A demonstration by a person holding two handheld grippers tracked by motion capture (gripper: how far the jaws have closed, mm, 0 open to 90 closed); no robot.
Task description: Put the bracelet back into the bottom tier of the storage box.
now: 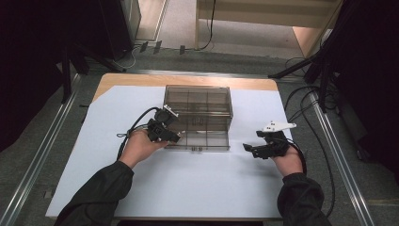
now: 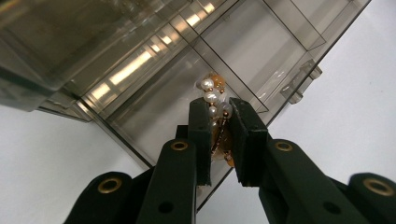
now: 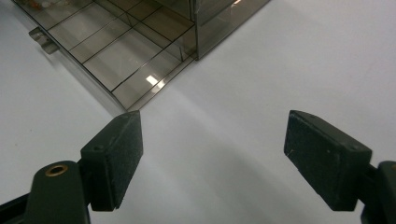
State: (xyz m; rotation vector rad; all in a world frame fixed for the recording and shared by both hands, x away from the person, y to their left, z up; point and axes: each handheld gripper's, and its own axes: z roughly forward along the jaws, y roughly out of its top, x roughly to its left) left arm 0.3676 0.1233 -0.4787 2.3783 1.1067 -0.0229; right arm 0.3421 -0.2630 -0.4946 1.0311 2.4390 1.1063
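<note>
Two tools | left tool [image 2: 218,122] pinches a pearl bracelet [image 2: 214,100] over the smoky compartment box [image 1: 200,106], at its front-left open tray; bracelet's long axis runs along the jaws | right tool [image 3: 212,154] spread wide, empty, on the desk [image 1: 188,188] right of the box | left hand nearer.

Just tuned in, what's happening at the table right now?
A person works with a tool in each hand at a smoky clear compartment box whose drawer tray is pulled out toward them. The left tool is shut on a pearl and amber bead bracelet, holding it over a compartment at the tray's left end. The right tool is open over the white table cover, to the right of the box, gripping nothing.
</note>
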